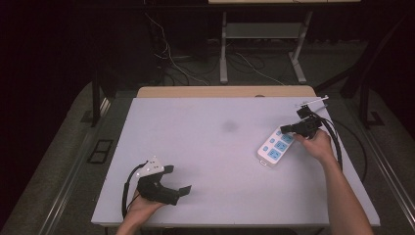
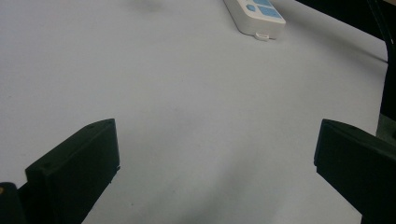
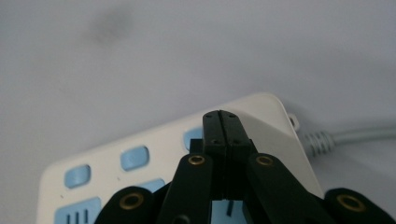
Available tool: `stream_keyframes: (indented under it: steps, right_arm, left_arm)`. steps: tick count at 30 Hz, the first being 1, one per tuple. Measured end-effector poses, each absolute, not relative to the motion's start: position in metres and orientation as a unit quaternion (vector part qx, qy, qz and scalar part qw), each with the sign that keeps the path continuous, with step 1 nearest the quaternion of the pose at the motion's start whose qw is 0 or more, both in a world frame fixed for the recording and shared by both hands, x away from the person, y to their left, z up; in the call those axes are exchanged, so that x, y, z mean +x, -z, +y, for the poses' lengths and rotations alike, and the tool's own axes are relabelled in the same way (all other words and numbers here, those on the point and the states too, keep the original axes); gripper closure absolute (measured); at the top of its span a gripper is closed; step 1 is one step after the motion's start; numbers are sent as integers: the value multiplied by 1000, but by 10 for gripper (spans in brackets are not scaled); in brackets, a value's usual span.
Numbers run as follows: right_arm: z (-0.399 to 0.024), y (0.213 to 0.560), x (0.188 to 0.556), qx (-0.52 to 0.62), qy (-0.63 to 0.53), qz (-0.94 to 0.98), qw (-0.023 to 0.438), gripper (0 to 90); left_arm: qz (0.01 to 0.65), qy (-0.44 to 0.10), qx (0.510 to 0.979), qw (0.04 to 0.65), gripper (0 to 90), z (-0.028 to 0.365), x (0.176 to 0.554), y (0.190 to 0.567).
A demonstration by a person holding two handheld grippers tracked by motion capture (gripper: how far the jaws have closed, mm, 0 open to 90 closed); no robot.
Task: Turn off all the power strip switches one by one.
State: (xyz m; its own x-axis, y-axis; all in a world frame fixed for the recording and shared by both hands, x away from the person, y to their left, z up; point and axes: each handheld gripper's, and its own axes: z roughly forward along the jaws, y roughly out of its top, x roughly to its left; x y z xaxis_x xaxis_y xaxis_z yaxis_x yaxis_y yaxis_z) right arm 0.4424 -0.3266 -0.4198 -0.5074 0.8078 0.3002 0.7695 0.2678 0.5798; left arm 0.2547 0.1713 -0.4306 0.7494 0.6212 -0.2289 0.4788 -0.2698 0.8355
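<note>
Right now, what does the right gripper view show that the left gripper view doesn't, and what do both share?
Right gripper view alone: the right gripper with jaws shut together over the power strip, the strip's grey cable and its small blue buttons.
Left gripper view alone: the left gripper with jaws wide apart, nothing between them.
Both: the strip on the white table.

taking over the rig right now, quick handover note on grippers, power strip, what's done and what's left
Right gripper: jaws shut with nothing between them, tips over the power strip near its cable end; whether they touch it I cannot tell.
Left gripper: open, empty, low over the table at the near left, far from the strip.
Power strip: flat on the table at the right, its grey cable trailing off.
Done: right gripper brought to the strip.
Left: probably pressing a blue button.
</note>
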Motion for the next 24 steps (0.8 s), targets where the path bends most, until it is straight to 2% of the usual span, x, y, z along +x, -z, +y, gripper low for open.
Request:
stream_keyframes:
  steps: [7,18,24]
  right_arm:
    - [-332,418,434,497,-371,784,27,900]
    - [-324,393,411,485,-403,774,49,895]
    - [-321,385,395,485,-421,764,53,798]
  left_arm:
    - [347,-71,793,495,0,171,255,431]
    - [344,-72,792,498,0,169,253,430]
    - [343,-71,793,499,0,169,253,429]
